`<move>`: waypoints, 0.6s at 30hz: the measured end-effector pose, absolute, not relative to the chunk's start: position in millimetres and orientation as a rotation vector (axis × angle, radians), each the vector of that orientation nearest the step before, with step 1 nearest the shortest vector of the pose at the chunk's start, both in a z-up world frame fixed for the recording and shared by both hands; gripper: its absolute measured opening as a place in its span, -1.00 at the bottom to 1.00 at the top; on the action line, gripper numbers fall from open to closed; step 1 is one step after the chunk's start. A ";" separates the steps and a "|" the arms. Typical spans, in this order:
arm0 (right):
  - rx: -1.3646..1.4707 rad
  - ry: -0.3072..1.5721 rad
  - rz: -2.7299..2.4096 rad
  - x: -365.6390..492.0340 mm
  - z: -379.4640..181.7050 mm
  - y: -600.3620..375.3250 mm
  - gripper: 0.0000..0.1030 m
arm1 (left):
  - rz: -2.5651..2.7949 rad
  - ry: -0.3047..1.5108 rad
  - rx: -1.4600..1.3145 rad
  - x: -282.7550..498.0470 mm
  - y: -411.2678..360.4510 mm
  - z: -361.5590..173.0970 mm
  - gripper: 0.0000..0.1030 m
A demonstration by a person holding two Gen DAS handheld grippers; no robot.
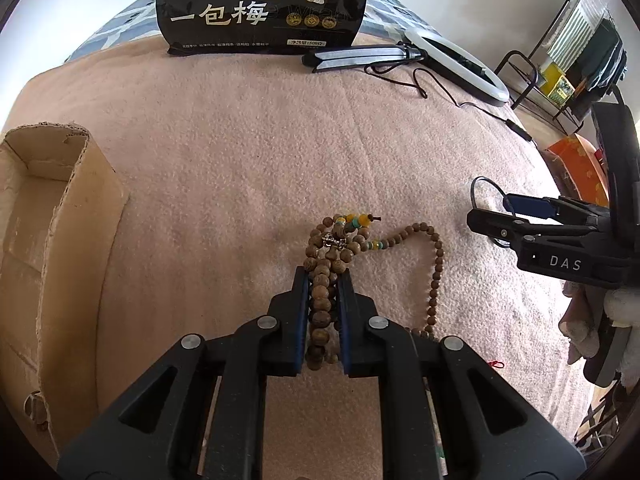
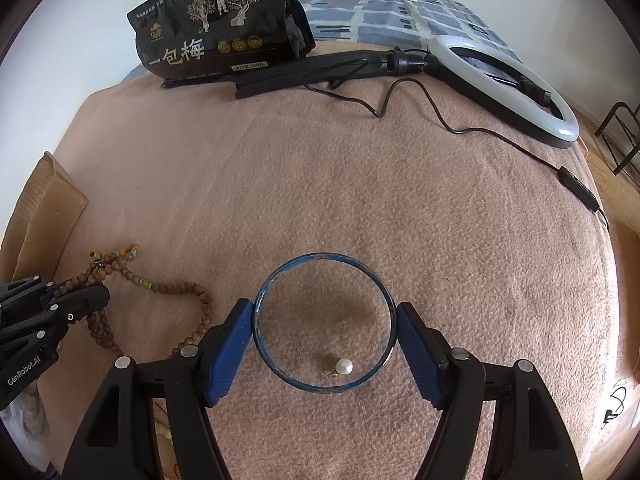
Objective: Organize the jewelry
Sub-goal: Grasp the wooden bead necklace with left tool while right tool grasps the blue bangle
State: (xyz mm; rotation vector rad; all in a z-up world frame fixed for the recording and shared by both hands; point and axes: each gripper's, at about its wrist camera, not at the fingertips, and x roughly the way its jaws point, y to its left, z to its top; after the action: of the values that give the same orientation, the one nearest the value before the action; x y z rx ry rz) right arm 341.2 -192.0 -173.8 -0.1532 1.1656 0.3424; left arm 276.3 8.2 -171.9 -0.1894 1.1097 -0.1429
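step: gathering jewelry off bed | left claw point(image 1: 323, 280) clamped on wooden bead necklace point(image 1: 320, 300) — rest trailing toward 3 o'clock | right claw point(image 2: 325, 320) pinching blue bangle point(image 2: 324, 322), pearl earring point(image 2: 343, 367) inside ring | next: carry to cardboard box point(image 1: 60, 220) at 9 o'clock

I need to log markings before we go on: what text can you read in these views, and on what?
"一包梅": large, on the black bag.
"DAS": on the right gripper, seen from the left wrist.
"GenRobot.AI": on the left gripper, seen from the right wrist.
The bag's small print, logo, gold seals and weight label: too small or blurred to read.
Beads, bangle, box: no text.
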 end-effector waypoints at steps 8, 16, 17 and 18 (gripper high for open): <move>-0.120 1.127 0.360 329.0 -151.0 -197.0 0.43 | -0.184 1.062 -0.198 261.0 5.5 -140.0 -0.79; -0.107 1.094 0.365 313.2 -126.3 -199.9 0.43 | -0.203 1.023 -0.205 244.9 4.2 -112.4 -0.79; -0.105 1.090 0.365 311.4 -123.2 -200.8 0.43 | -0.205 1.017 -0.207 243.1 4.7 -109.0 -0.79; -0.103 1.085 0.366 309.1 -119.8 -201.6 0.43 | -0.207 1.012 -0.209 241.2 5.7 -105.5 -0.79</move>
State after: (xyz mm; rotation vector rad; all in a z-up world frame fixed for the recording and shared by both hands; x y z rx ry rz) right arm 309.1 -201.6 -119.8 -0.1030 1.0855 0.3655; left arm 241.2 5.7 -105.5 -0.2089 1.0117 -0.2067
